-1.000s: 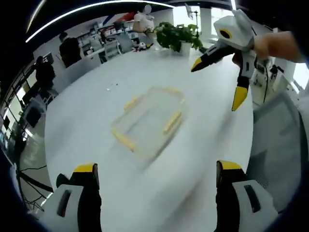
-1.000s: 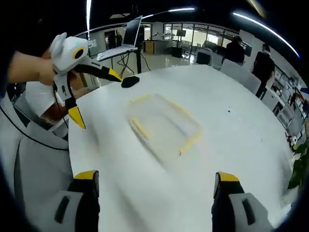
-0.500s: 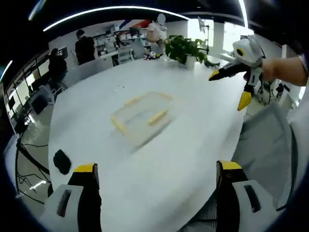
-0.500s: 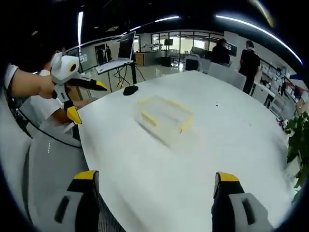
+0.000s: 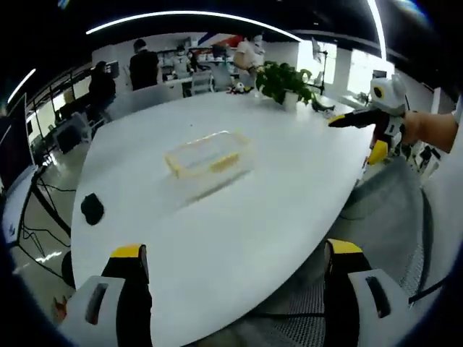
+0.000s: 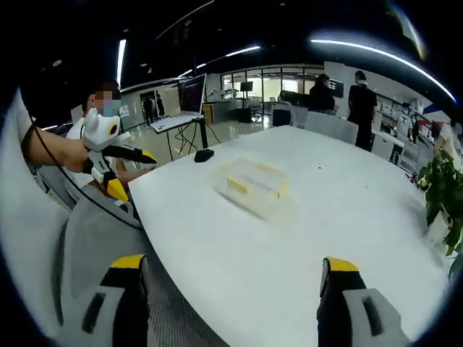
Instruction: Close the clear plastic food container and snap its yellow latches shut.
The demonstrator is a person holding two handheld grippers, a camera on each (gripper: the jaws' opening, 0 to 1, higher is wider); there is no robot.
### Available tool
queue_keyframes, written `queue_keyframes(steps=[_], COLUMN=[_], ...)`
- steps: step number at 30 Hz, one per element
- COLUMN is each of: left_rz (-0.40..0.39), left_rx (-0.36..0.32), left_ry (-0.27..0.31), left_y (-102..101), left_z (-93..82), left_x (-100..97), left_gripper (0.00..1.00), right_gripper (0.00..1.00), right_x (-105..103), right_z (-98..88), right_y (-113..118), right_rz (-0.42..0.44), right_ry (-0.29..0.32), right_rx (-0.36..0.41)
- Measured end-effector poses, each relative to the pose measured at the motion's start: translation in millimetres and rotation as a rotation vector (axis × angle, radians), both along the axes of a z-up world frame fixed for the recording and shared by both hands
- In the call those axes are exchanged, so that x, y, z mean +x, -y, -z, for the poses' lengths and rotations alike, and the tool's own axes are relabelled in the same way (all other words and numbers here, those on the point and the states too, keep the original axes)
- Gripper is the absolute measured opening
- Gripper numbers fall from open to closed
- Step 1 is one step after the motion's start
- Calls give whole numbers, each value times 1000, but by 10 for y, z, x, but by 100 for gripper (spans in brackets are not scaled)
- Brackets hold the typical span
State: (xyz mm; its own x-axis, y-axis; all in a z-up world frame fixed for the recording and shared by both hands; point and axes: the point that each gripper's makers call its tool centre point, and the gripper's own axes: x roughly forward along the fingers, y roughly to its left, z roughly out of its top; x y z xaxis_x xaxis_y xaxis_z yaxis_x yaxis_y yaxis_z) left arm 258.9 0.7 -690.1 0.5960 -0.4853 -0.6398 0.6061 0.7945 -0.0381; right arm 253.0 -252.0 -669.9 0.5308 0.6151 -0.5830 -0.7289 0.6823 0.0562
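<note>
Left gripper view: container (image 5: 208, 153) mid-table (image 5: 275, 210).

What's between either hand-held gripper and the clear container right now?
Nothing visible. Bare white table lies between the left hand-held gripper and the container; likewise for the right hand-held gripper. The black object sits off to the side.

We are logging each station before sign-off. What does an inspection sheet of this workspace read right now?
Surface: white table, bare near its edge.
Job's things: clear container with yellow latches, alone mid-table.
Clutter: small black object; potted plant at the far edge.
Grippers: left gripper and right gripper open, off the table.
Cables: black cable near the floor.
Surroundings: office, grey chair, people standing.
</note>
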Motion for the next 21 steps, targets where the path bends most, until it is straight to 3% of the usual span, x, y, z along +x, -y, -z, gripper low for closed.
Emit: queue_keyframes(steps=[5,9,21], left_rz=[-2,9,23], left_rx=[-14,-30,-35], left_ry=[6,2,22], left_y=[63,129,157], left_z=[-2,51,49], left_x=[-122,-203,-217], left_gripper=[99,99,99], right_gripper=[99,99,99], right_x=[-124,-227,-279], right_z=[-5,165,129], right_y=[51,115,139], right_rz=[33,64,85], right_ry=[-14,-87,-69], right_rx=[32,51,66])
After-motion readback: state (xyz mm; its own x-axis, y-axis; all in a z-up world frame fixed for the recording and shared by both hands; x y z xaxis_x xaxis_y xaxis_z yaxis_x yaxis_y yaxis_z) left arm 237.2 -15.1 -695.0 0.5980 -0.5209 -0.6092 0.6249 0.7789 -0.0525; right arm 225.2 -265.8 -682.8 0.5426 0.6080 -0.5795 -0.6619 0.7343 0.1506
